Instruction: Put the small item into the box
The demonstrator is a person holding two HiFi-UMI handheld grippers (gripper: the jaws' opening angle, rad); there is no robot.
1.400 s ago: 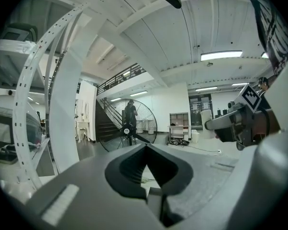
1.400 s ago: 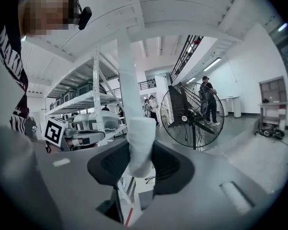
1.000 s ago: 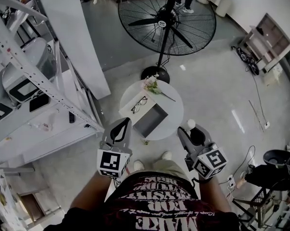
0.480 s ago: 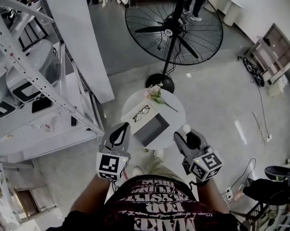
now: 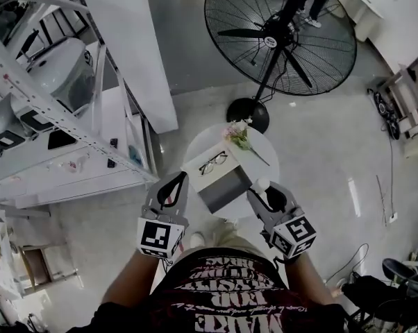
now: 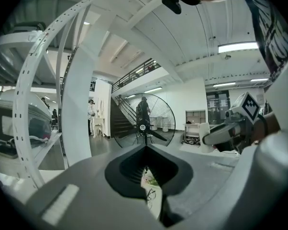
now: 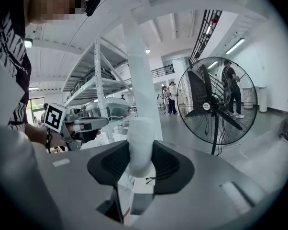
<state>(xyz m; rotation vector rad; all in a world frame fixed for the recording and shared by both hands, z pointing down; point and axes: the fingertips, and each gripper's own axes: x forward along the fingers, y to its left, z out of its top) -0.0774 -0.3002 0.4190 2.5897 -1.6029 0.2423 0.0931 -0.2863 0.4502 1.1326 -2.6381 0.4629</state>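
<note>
Right gripper (image 5: 263, 194) clenched on small white item (image 5: 262, 184); item upright between the pads, over the near-right rim of round table (image 5: 267, 159), just beside open box (image 5: 227, 190), not inside it. Left gripper (image 5: 179, 179) closed, nothing between jaws, hovering just left of box. Glasses (image 5: 214, 162) lying on box's white flap. Flower sprig (image 5: 239, 133) at table's far side.
</note>
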